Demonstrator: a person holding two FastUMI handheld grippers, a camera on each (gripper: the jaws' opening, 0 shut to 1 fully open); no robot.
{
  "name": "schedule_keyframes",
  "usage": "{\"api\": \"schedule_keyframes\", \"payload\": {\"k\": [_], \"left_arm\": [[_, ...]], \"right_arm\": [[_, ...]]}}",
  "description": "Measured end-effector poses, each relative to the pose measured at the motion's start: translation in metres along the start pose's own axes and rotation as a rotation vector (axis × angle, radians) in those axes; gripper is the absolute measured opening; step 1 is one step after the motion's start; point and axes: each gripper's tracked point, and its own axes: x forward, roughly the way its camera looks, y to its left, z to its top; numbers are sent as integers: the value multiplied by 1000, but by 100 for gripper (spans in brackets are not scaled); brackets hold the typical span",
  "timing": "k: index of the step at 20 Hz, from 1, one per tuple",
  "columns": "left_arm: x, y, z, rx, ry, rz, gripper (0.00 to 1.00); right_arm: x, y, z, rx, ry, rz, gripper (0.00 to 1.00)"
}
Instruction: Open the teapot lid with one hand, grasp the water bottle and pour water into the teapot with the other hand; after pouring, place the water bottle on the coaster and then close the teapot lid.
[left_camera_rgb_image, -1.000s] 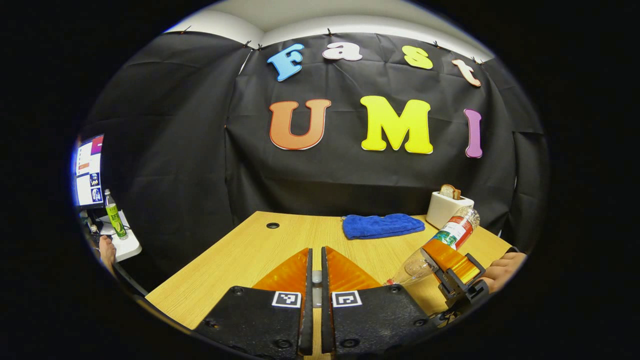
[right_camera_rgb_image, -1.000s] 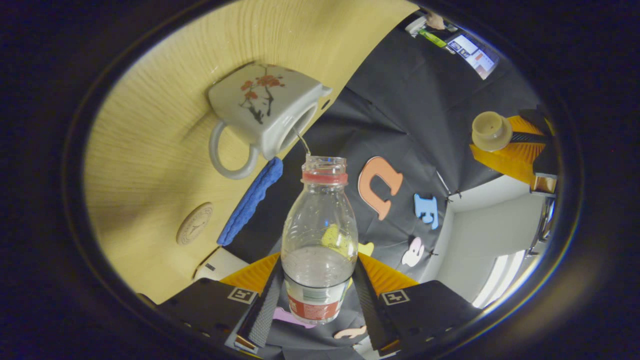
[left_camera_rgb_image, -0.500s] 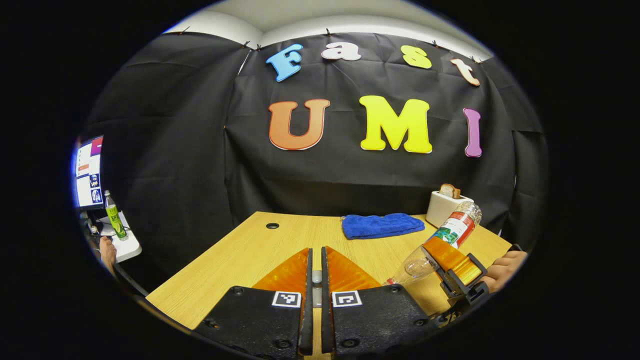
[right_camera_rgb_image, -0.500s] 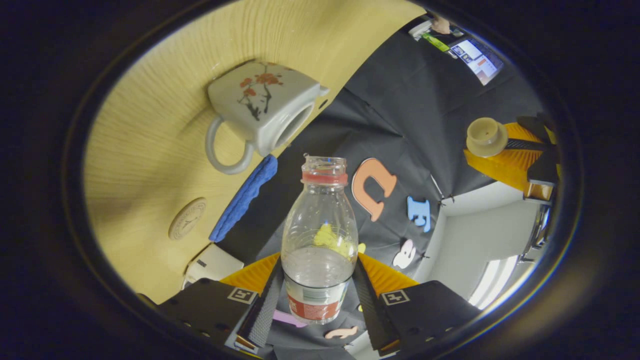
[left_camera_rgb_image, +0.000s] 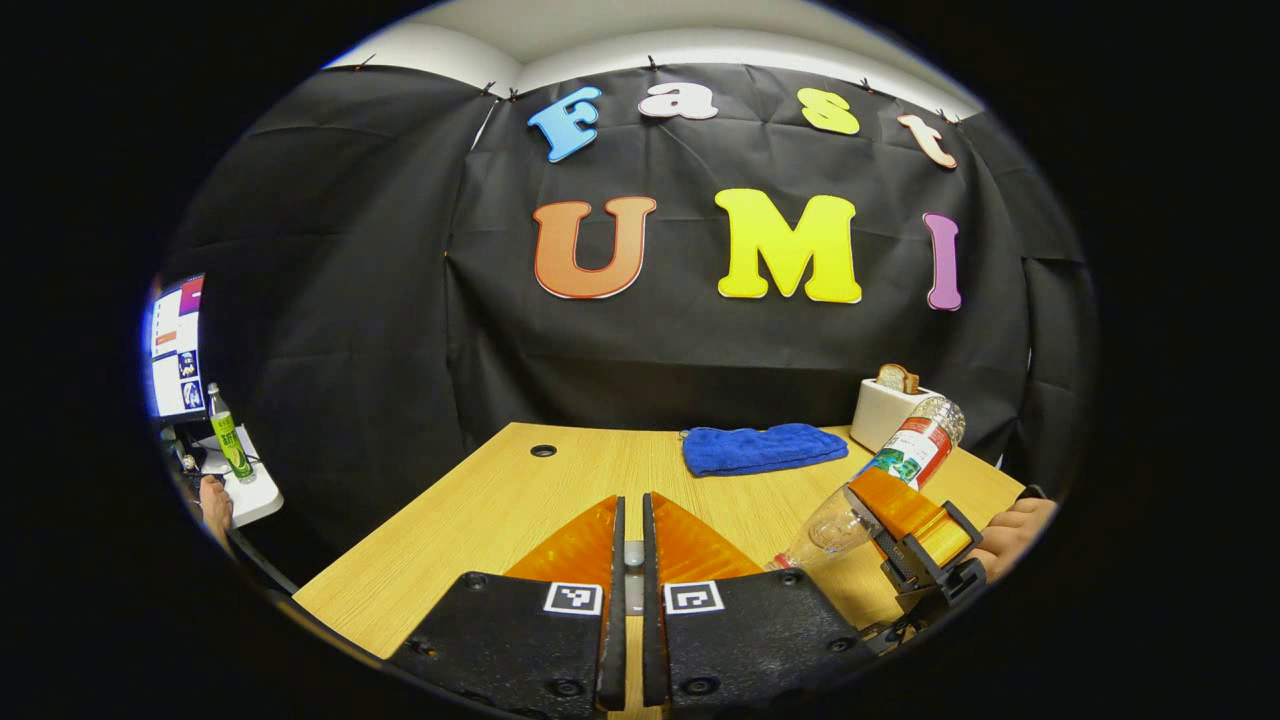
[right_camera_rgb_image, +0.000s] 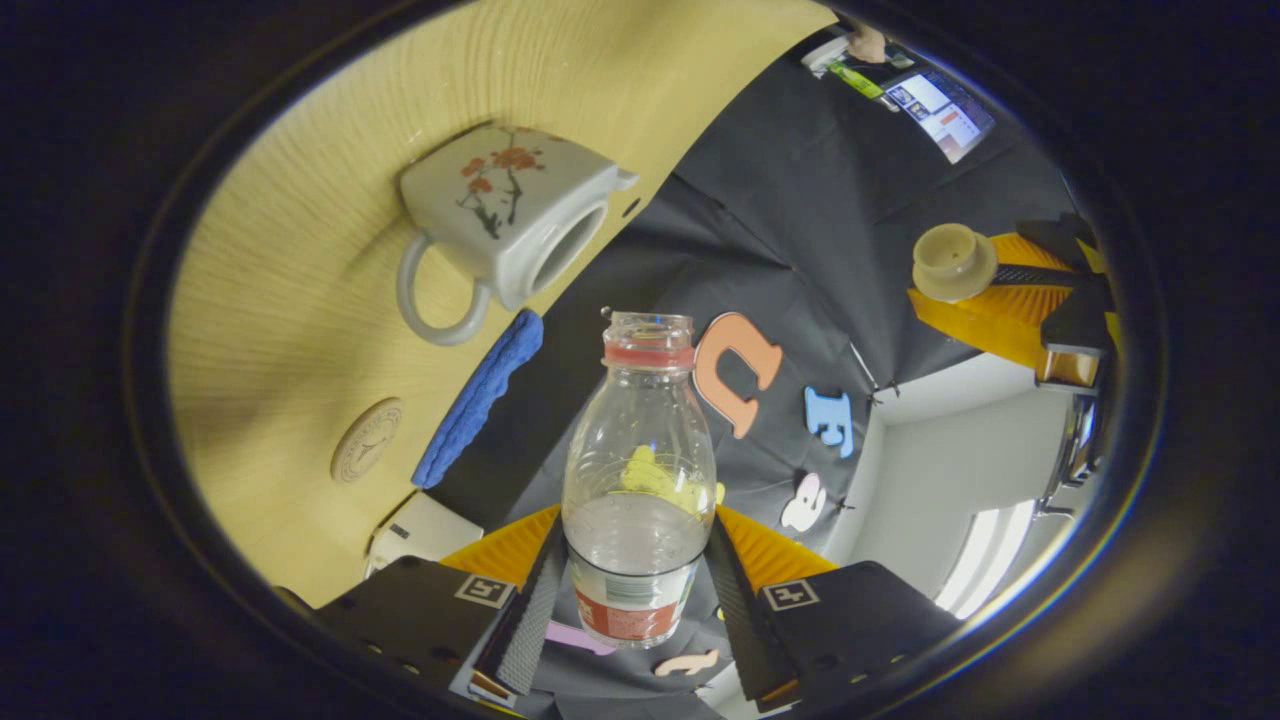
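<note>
Right gripper (right_camera_rgb_image: 640, 560): my fingers are clamping the water bottle (right_camera_rgb_image: 640, 470) at lower centre of the right gripper view, one pressing on each side of its labelled base, its open neck pointing up the frame.
Water bottle, from the other side: it is lying tilted at the lower right of the left gripper view (left_camera_rgb_image: 885, 480), base raised toward the toaster (left_camera_rgb_image: 885, 410), my hand (left_camera_rgb_image: 1015, 525) holding the gripper behind it.
Change in the pour: a second ago a thin stream was running from the neck toward the teapot; now none is showing, and the bottle is pulling away from the pot.
Teapot (right_camera_rgb_image: 505, 225): it is sitting lidless at upper left of the right gripper view, having slid a little left since the earlier frame.
Left gripper (left_camera_rgb_image: 632, 555): my fingers are pressing together on a small knob at bottom centre.
Teapot lid (right_camera_rgb_image: 950, 262): it is hanging in that gripper at the right edge of the right gripper view, still clear of the pot.
Coaster (right_camera_rgb_image: 365, 440): it is lying bare at left, beside the blue cloth (right_camera_rgb_image: 480, 395).
</note>
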Motion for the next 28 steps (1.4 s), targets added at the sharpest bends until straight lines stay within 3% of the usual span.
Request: {"api": "schedule_keyframes", "payload": {"k": [3, 4, 5, 10, 18, 21, 23, 28], "left_arm": [[-1, 0, 1, 0, -2, 0, 8], [0, 1, 0, -2, -2, 0, 4], [0, 1, 1, -1, -1, 2, 8], [-1, -1, 6, -4, -21, 6, 8], [4, -10, 5, -36, -19, -5, 8], [4, -13, 4, -35, -20, -13, 8], [5, -14, 2, -29, -15, -11, 8], [6, -18, 1, -31, -9, -17, 8]], "right_arm": [[-1, 1, -2, 114, 17, -11, 77], [-2, 3, -5, 166, 28, -6, 75], [-3, 4, -8, 211, 41, -2, 75], [-2, 23, -27, 465, 100, 35, 77], [-13, 83, -58, 976, 262, 182, 75], [-15, 92, -69, 1136, 317, 213, 77], [-15, 95, -74, 1282, 354, 234, 72], [-6, 98, -79, 1573, 385, 289, 77]]}}
